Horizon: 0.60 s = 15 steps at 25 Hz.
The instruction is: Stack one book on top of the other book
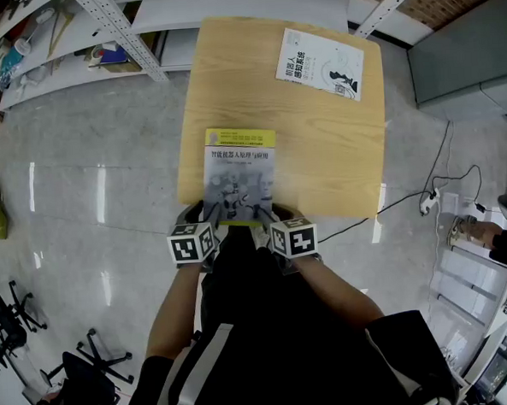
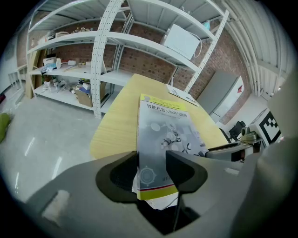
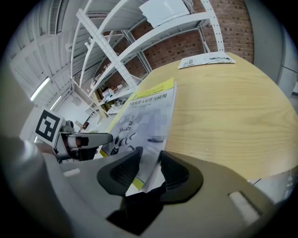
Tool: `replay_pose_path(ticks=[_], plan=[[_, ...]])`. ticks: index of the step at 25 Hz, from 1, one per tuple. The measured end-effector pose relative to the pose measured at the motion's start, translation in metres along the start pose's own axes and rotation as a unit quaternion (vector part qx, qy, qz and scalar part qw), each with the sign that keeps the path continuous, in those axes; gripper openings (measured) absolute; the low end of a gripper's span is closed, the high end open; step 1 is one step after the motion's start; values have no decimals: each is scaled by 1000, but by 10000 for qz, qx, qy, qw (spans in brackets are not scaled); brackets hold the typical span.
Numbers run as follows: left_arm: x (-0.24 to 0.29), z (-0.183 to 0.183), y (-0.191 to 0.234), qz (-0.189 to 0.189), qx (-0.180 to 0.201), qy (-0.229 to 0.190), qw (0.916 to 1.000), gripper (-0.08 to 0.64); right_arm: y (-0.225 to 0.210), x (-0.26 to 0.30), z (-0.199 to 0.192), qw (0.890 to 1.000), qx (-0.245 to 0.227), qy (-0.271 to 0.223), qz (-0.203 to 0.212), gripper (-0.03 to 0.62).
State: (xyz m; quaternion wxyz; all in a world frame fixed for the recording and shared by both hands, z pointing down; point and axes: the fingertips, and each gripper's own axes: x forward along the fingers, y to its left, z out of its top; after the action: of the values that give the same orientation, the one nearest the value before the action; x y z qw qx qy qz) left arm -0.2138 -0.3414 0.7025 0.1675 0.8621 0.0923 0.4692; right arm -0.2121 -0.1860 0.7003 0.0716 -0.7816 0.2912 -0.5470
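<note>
In the head view, the yellow-and-grey book [image 1: 242, 177] lies lengthwise on the near half of the wooden table [image 1: 336, 149]. Its near end juts past the table's near edge, where both grippers meet it. The left gripper [image 1: 205, 216] is at the near left corner and the right gripper [image 1: 267, 214] at the near right corner, close beside each other. The white book [image 1: 319, 63] lies flat near the far right corner, well apart from the held one, with bare wood between them. Open floor [image 1: 80, 165] runs along the table's left side. Shelving [image 1: 123, 34] stands beyond the far edge, and a cable [image 1: 408, 201] trails on the floor to the right.

In the left gripper view, the left gripper [image 2: 152, 169] has its jaws closed on the near end of the yellow-and-grey book [image 2: 165, 125], one jaw against each face. The book reaches forward over the table [image 2: 116, 130], and its far edge stops short of the white book [image 2: 179, 95]. The right gripper [image 2: 233, 148] shows just to the right. The shelving [image 2: 104, 56] rises behind the table.

In the right gripper view, the right gripper [image 3: 148, 169] pinches the other near corner of the yellow-and-grey book [image 3: 146, 111], with its pads pressing on the cover and pages. To the right of the book's long edge the table [image 3: 223, 107] is bare all the way to the white book [image 3: 205, 60] at the far rim. The left gripper [image 3: 84, 139] is at the left.
</note>
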Motion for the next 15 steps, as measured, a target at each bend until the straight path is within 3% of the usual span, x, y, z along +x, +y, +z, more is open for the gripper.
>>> replay_pose_path(ticks=[15], plan=[[-12, -29, -8, 71, -282, -57, 9996, 198, 0, -11, -34, 9996, -92, 218, 126, 146]])
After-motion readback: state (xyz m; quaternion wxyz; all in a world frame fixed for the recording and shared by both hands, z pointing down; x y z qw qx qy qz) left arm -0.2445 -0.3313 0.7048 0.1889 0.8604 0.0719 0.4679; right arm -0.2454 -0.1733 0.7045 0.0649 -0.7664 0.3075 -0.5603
